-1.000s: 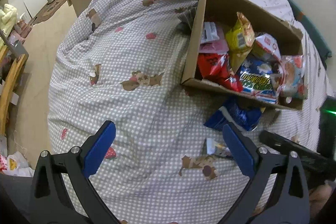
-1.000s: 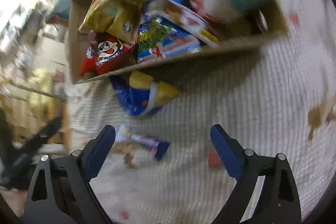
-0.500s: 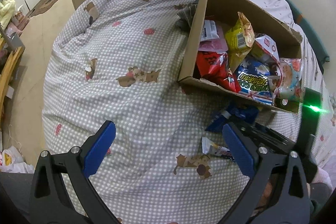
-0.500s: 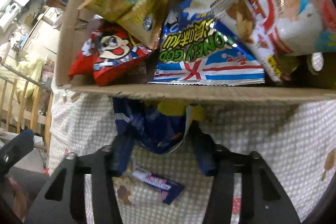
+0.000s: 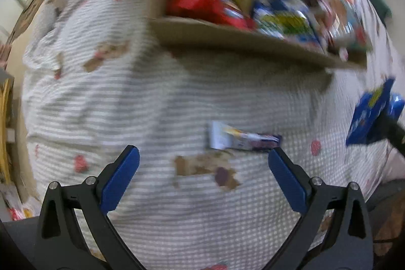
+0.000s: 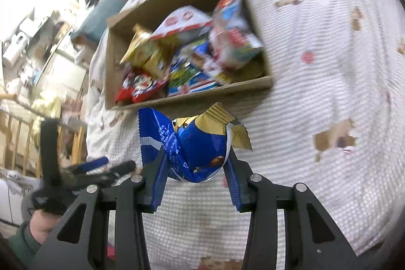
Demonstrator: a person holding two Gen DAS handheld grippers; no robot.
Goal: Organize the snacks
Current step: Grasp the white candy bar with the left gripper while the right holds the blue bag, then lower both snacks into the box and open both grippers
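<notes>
The right gripper [image 6: 195, 168] has a blue snack bag [image 6: 187, 143] between its two blue pads, and its jaws are closing on it, the pads pressing the bag's crumpled lower part from both sides. The bag is lifted clear of the bed [image 6: 316, 92], its gold-edged top corner sticking up just in front of the near wall of the cardboard box [image 6: 192, 96]. In the left wrist view the same bag shows at the far right edge, held in the air beside the box.

The cardboard box lies on the checked bedspread and is packed with snacks: a red bag [image 6: 138, 87] at its near left corner, a yellow bag [image 6: 149, 52] above that, a blue and white packet [image 6: 189, 77] in the middle, and a white and red packet [image 6: 184, 19] toward the back.

The left gripper [image 5: 203, 163] hangs over the bed with its jaws spread wide and nothing between them. Just beyond its fingertips a small flat snack bar [image 5: 243, 139] lies on the bedspread, apart from the box. The left wrist view is blurred, so the wrapper's print cannot be read.

A hand [image 6: 41, 222] with a green sleeve shows at the lower left of the right wrist view, holding the left gripper.
</notes>
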